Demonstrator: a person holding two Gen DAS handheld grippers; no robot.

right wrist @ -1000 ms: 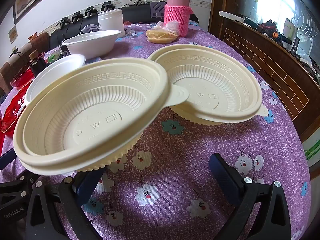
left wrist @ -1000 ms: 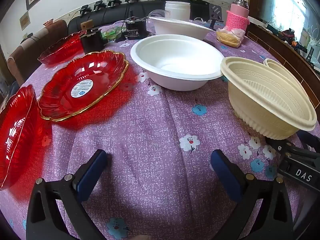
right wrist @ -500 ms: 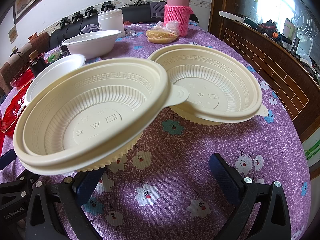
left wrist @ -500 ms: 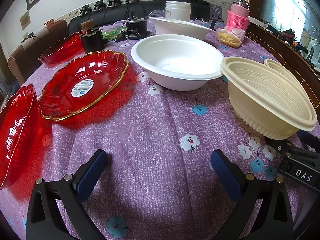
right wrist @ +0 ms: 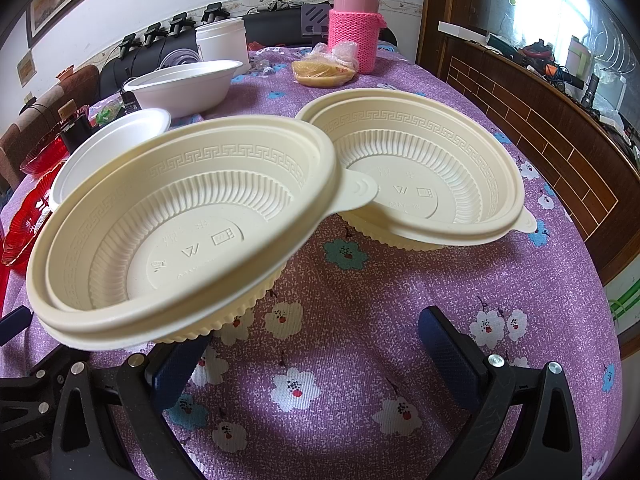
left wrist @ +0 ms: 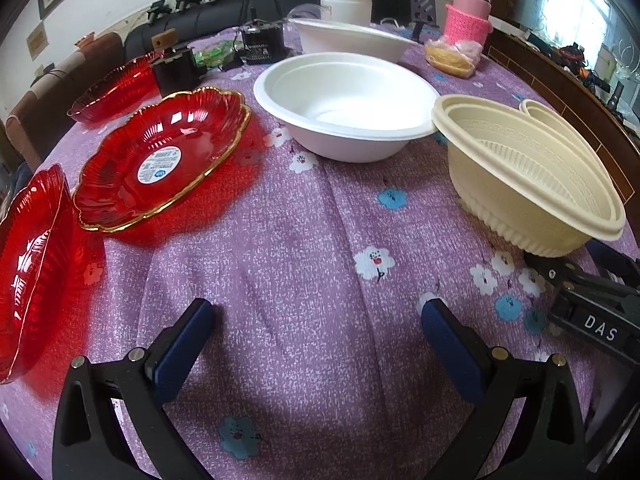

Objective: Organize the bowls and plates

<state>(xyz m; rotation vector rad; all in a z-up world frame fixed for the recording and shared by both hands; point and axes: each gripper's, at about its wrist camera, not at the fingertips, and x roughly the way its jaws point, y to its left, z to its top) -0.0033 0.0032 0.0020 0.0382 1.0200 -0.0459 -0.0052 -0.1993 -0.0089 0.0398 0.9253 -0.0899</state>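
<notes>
Our left gripper [left wrist: 316,332] hangs low over the purple flowered tablecloth [left wrist: 312,240] with its blue-padded fingers [left wrist: 184,344] spread wide and nothing between them; ahead of it and to the left lies a gold-rimmed red plate [left wrist: 160,156] with a sticker in its middle; a second red plate [left wrist: 28,264] sits closer in at the far left edge, and a third [left wrist: 112,86] lies farther back on that side. Straight ahead of the left gripper stands a white foam bowl [left wrist: 344,108], with another white bowl [left wrist: 352,40] behind it.

Our right gripper [right wrist: 312,344] also has its fingers well apart, clamped on nothing; a cream ribbed bowl [right wrist: 180,224] fills the view just ahead and to the left of it, tilted, its near edge over the left finger [right wrist: 176,368]; we cannot tell whether bowl and finger touch, nor what carries the bowl. The bowl's small tab overlaps the rim of a second cream bowl [right wrist: 420,172], which rests on the cloth ahead and to the right. From the left gripper, the tilted cream bowl shows at the right, above the black frame of the right gripper. Far ahead of the right gripper stand a pink flask [right wrist: 354,20] in a knitted sleeve, a bagged yellow item [right wrist: 324,68] and a white tub [right wrist: 222,42].
</notes>
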